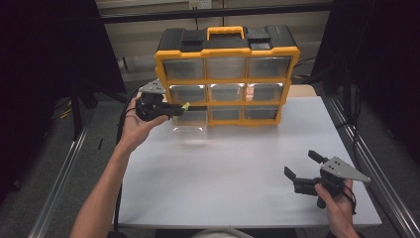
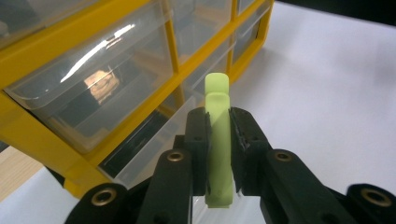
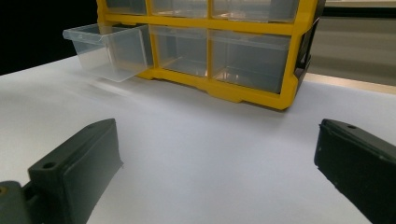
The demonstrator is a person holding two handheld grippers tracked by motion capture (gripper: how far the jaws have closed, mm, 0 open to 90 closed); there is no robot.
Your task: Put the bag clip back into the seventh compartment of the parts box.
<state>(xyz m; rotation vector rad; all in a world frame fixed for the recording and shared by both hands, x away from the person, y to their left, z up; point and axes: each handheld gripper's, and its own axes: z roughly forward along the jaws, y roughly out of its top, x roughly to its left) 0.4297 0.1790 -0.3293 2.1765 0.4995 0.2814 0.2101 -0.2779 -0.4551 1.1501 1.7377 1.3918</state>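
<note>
- Pinching a green clip, left gripper hovers beside the pulled-out clear drawer of the yellow organizer.
- Right gripper spread wide, near the desk.

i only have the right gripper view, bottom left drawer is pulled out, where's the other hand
Observer: The left tongs hang just above that open drawer, at the yellow organizer's left end.
Operator: holding anything
Observer: Yes, shut on a pale green piece, gripped upright between the pads.
Operator: anything already in the drawers
Observer: The left gripper view shows something tan in one clear drawer; what it is I cannot tell.
</note>
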